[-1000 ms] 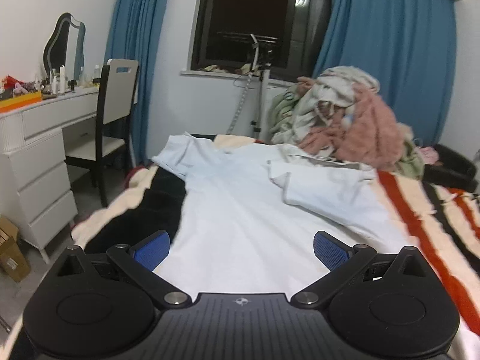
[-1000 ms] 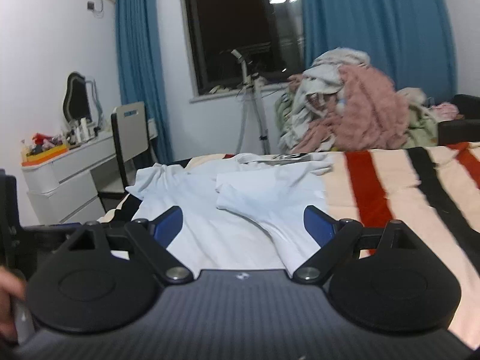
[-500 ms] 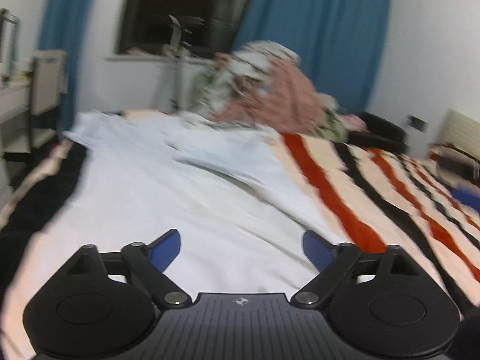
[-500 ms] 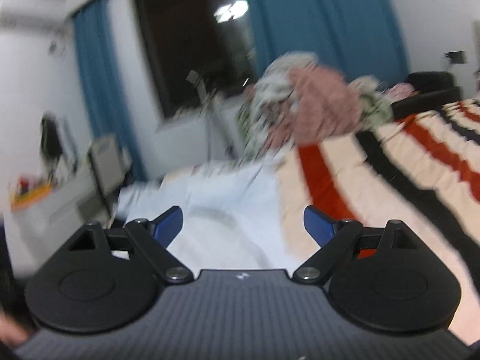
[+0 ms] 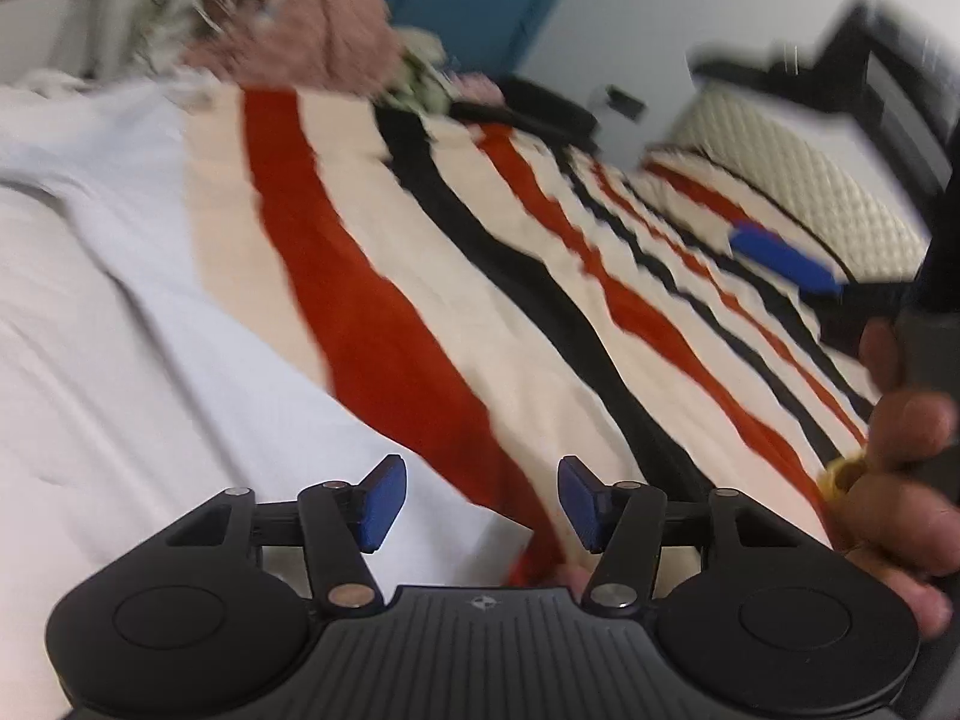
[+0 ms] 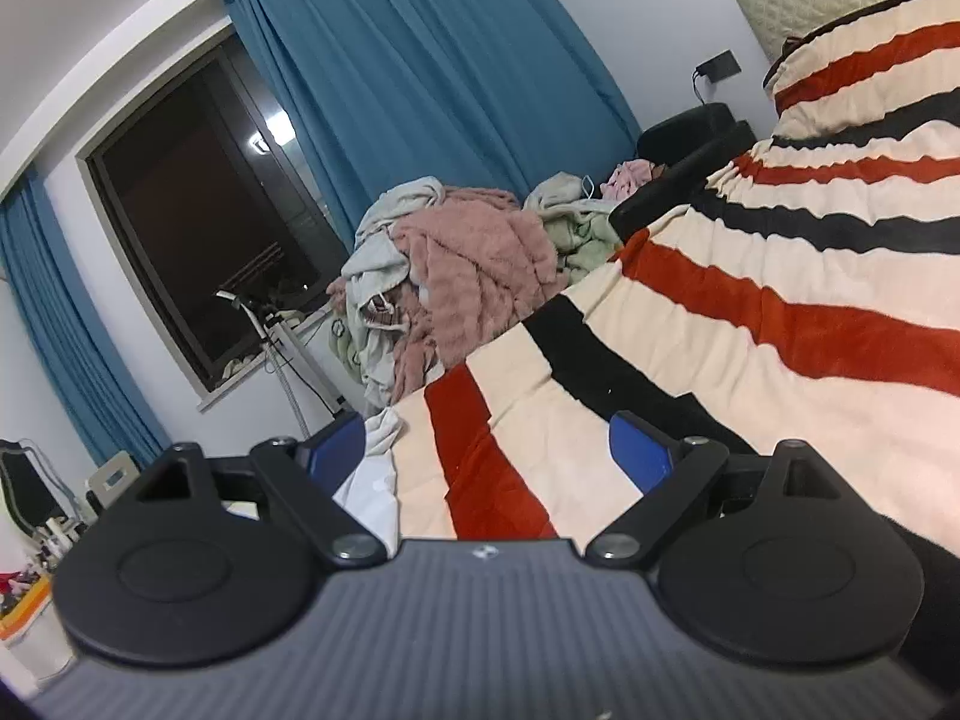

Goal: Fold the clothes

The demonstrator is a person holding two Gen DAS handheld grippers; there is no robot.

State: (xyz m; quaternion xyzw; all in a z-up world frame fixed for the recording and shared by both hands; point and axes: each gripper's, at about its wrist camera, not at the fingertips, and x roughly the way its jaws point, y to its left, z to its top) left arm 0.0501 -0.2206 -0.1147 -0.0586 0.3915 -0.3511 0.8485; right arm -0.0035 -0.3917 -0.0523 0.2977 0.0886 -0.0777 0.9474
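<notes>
A white shirt [image 5: 120,330] lies spread on the striped blanket [image 5: 600,324], filling the left of the left wrist view. My left gripper [image 5: 480,504] hangs over the shirt's right edge, where it meets a red stripe. Its jaws are closing, and the pads press on nothing. In the right wrist view only a corner of the shirt [image 6: 372,480] shows by the left finger. My right gripper [image 6: 486,456] is open and wide over the blanket [image 6: 780,276], rolled to one side. A person's hand [image 5: 900,420] holds the right gripper at the right edge of the left view.
A heap of unfolded clothes [image 6: 468,264] sits at the bed's far side below the blue curtains [image 6: 432,90] and the dark window [image 6: 198,204]. A quilted headboard [image 5: 780,138] stands at the right. A white dresser [image 6: 24,630] is at the far left.
Both views have swung right, away from the shirt's middle toward the striped blanket and headboard. The left gripper tipped downward and its jaws narrowed. The hand with the right gripper came into the left view.
</notes>
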